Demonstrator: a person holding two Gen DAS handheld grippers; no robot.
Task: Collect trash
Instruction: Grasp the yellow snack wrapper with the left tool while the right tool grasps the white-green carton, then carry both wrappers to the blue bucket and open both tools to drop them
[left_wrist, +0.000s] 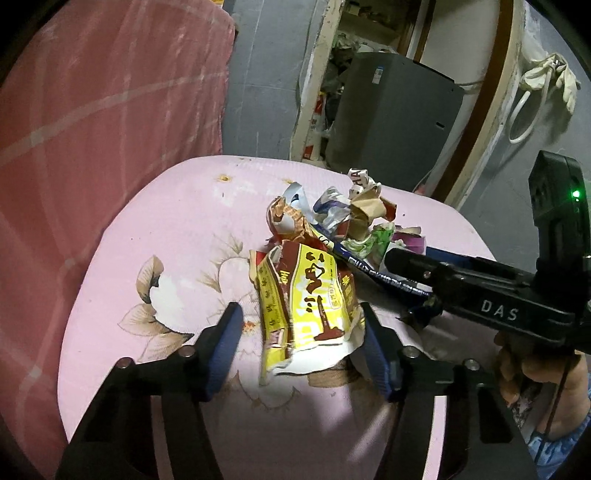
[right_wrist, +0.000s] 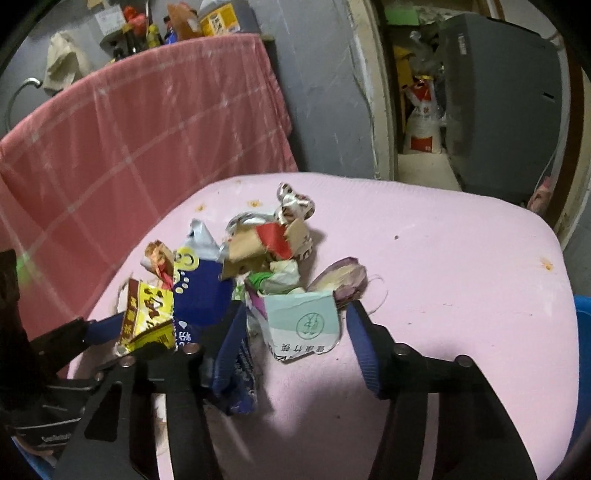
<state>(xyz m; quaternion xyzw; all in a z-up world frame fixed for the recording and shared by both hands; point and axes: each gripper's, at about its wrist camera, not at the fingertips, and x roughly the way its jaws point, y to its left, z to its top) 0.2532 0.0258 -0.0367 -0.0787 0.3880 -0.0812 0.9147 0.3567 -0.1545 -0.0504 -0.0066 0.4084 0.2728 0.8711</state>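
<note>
Nearest you, 2 grippers, one per hand, both over the pink floral padded cushion (left_wrist: 177, 236).

Your left gripper (left_wrist: 301, 332) straddles 1 yellow-and-red torn snack wrapper (left_wrist: 306, 306). Its right blue pad (left_wrist: 373, 343) looks to touch the wrapper's edge, the left pad stands clear w/ a gap, so fingers are half-spread, not clamped. The wrapper lies flat on the cushion, long axis running from you toward the pile, torn white end nearest you.

Your right gripper (right_wrist: 291, 343) brackets 1 pale green-and-white torn paper carton piece (right_wrist: 303, 325). Pads sit either side of it w/ gaps showing; not squeezing yet. The piece stands roughly upright, printed face toward you, ragged edge down.

Just left of it lies 1 dark blue foil packet (right_wrist: 199, 295), long axis toward you.

Behind: a heap of crumpled scraps (right_wrist: 266, 243) — brown card, red bit, silver foil; exact count can't tell. 1 purple-beige peel-like scrap (right_wrist: 343, 280) beside the right pad.

Farthest: 1 pink checked cloth (right_wrist: 147, 147) hanging at left, 1 grey cabinet (left_wrist: 391, 114) by the doorway.
</note>
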